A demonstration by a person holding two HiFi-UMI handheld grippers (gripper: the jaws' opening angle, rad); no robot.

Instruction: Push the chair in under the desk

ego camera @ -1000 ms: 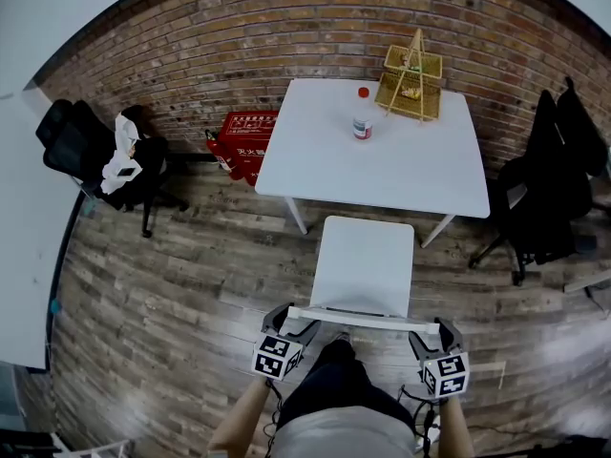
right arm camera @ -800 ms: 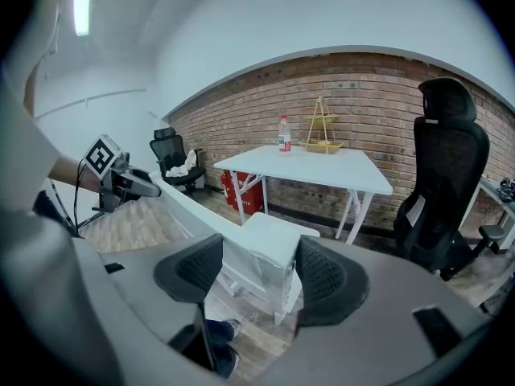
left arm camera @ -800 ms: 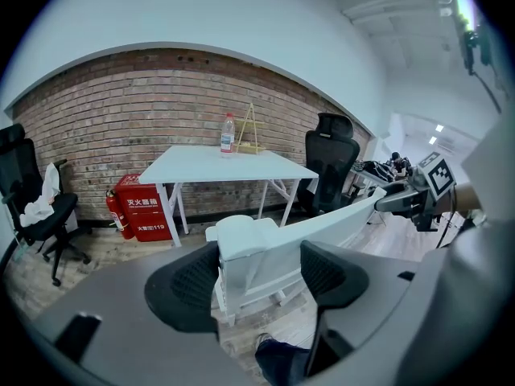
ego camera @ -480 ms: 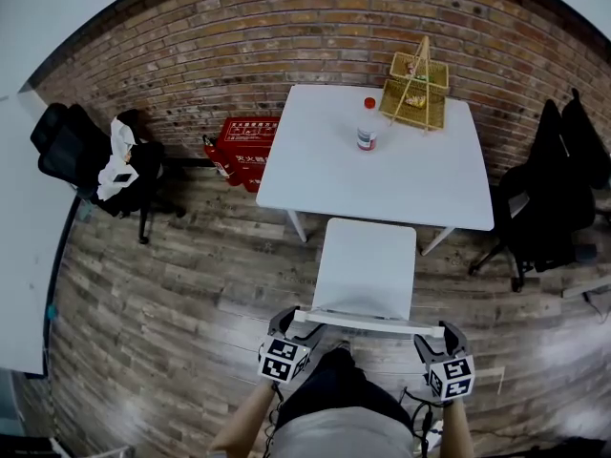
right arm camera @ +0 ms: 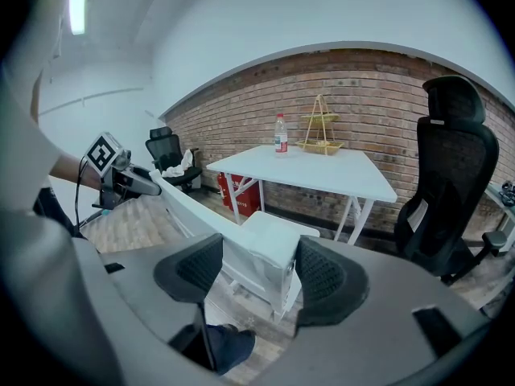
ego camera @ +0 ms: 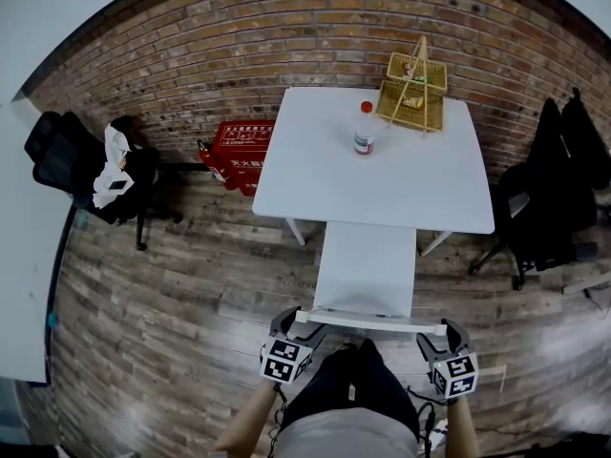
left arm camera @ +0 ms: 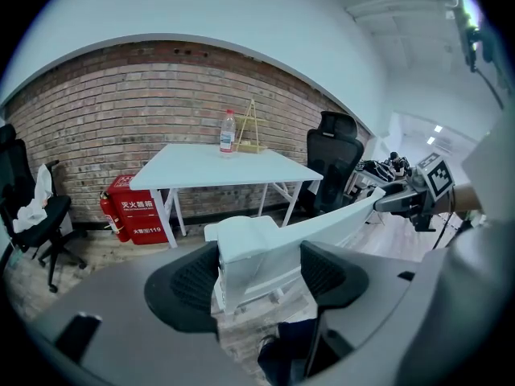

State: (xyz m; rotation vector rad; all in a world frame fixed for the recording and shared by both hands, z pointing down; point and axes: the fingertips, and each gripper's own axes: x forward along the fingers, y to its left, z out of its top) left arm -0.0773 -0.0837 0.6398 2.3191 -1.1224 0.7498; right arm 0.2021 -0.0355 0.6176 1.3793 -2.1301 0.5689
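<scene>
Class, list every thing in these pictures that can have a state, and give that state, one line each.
left gripper, jaws shut on the white chair's backrest, left end.
right gripper, jaws shut on the backrest's right end.
white chair, upright, seat mostly out from under the desk.
bottle, upright, red cap on.
wire basket, upright on the desk.

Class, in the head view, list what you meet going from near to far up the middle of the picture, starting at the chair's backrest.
chair backrest → chair seat → white desk → bottle → wire basket → brick wall
</scene>
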